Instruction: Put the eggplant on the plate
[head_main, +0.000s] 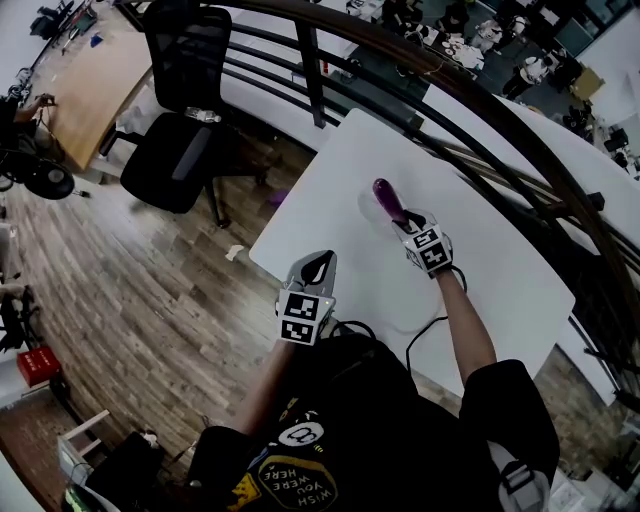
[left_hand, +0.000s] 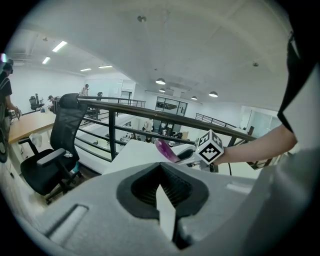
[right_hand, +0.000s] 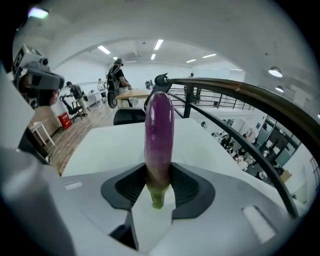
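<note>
A long purple eggplant (right_hand: 159, 135) with a green stem stands up between the pads of my right gripper (right_hand: 159, 176), which is shut on its stem end. In the head view the eggplant (head_main: 386, 198) hangs over the white table (head_main: 500, 270), above a faint round white plate (head_main: 366, 208). My right gripper (head_main: 405, 222) reaches in from the near side. My left gripper (head_main: 318, 266) hovers at the table's near left edge, open with nothing in it. In the left gripper view the eggplant (left_hand: 164, 149) shows ahead, beyond my left gripper (left_hand: 162, 175).
A dark curved railing (head_main: 470, 110) runs along the table's far side, over a drop to a lower floor. A black office chair (head_main: 180, 110) stands on the wood floor to the left. A black cable (head_main: 425, 335) trails across the near part of the table.
</note>
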